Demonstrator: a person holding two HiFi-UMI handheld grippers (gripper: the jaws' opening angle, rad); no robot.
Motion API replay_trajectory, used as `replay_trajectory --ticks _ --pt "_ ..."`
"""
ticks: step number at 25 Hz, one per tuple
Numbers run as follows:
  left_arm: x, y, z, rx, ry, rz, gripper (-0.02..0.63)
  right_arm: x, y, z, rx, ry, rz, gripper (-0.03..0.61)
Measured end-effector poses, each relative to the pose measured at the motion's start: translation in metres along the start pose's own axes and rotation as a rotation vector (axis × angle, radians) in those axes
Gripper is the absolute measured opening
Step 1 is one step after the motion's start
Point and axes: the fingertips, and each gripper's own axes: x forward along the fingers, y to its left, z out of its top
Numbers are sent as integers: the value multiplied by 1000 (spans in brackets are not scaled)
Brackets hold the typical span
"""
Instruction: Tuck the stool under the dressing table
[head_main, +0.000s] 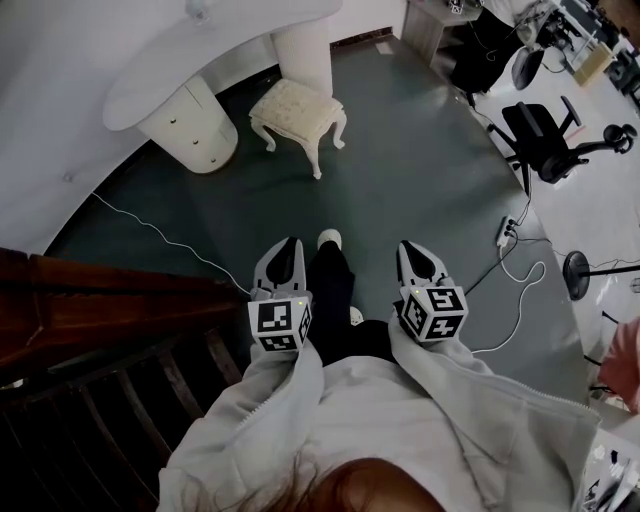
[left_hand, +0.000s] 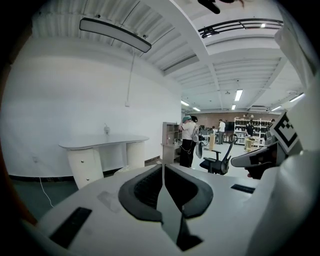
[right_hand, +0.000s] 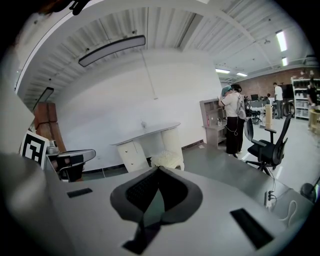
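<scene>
— What fills most of the head view?
— We see dull green floor (head_main: 420, 150). At upper left is the smooth white dressing table (head_main: 180, 70), a curved tabletop on rounded pedestals.
— And the stool?
— The stool (head_main: 296, 108) has a cream cushion and carved white legs. It stands beside the pedestals, out from under the tabletop.
— Our hands?
— At lower centre we hold the left tool (head_main: 292, 243) and right tool (head_main: 406, 246) side by side, angled slightly down, jaws pressed together and empty.

stool (head_main: 297, 108) 1 | dressing table (head_main: 180, 70) 1 | gripper (head_main: 290, 243) (head_main: 410, 246) 2
</scene>
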Motion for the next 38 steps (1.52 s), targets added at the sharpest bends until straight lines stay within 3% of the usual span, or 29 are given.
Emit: replay_trajectory --ticks 16,38 --pt "94 31 23 10 38 -62 25 88 -19 47 12 21 -6 51" --pt "227 115 74 2 33 -97 25 220 -26 128 18 21 -21 51"
